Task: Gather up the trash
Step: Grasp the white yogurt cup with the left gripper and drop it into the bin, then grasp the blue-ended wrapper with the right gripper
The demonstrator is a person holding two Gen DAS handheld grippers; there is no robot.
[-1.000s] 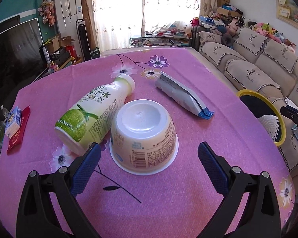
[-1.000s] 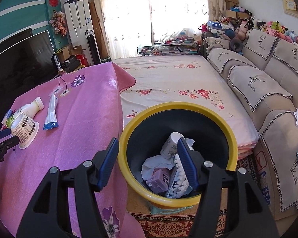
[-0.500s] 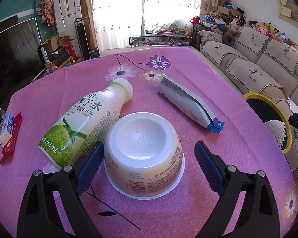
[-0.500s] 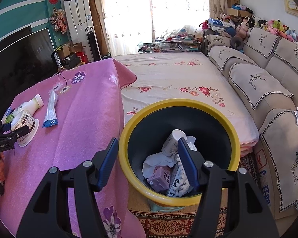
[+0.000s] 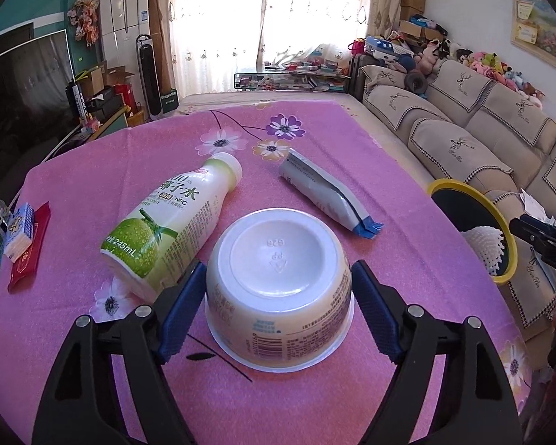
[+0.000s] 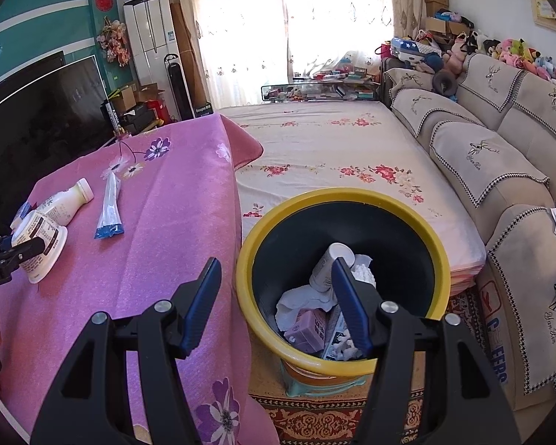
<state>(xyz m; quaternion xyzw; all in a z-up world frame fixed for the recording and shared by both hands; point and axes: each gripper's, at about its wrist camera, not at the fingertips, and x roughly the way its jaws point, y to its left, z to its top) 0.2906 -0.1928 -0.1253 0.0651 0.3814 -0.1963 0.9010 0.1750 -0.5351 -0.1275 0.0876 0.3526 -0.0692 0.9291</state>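
Observation:
An upside-down white plastic cup [image 5: 278, 289] stands on the pink tablecloth [image 5: 407, 259]. My left gripper [image 5: 278, 293] is around it, both blue pads touching its sides. A green-and-white drink bottle [image 5: 166, 226] lies to its left, a grey foil pouch [image 5: 326, 194] beyond it to the right. The cup [image 6: 39, 244], bottle [image 6: 65, 202] and pouch [image 6: 109, 205] also show in the right wrist view. My right gripper [image 6: 276, 298] is open and empty, held over the near rim of the yellow-rimmed black bin [image 6: 437, 256], which holds trash.
A red packet with a small blue box [image 5: 26, 237] lies at the table's left edge. The bin [image 5: 500, 222] stands off the table's right side. A sofa [image 6: 500, 141], a floral bed sheet [image 6: 333, 148] and a TV [image 6: 37, 111] surround the table.
My left gripper has moved forward around the cup and its fingers have closed in onto the cup's sides. My right gripper has stayed open over the bin, shifting slightly.

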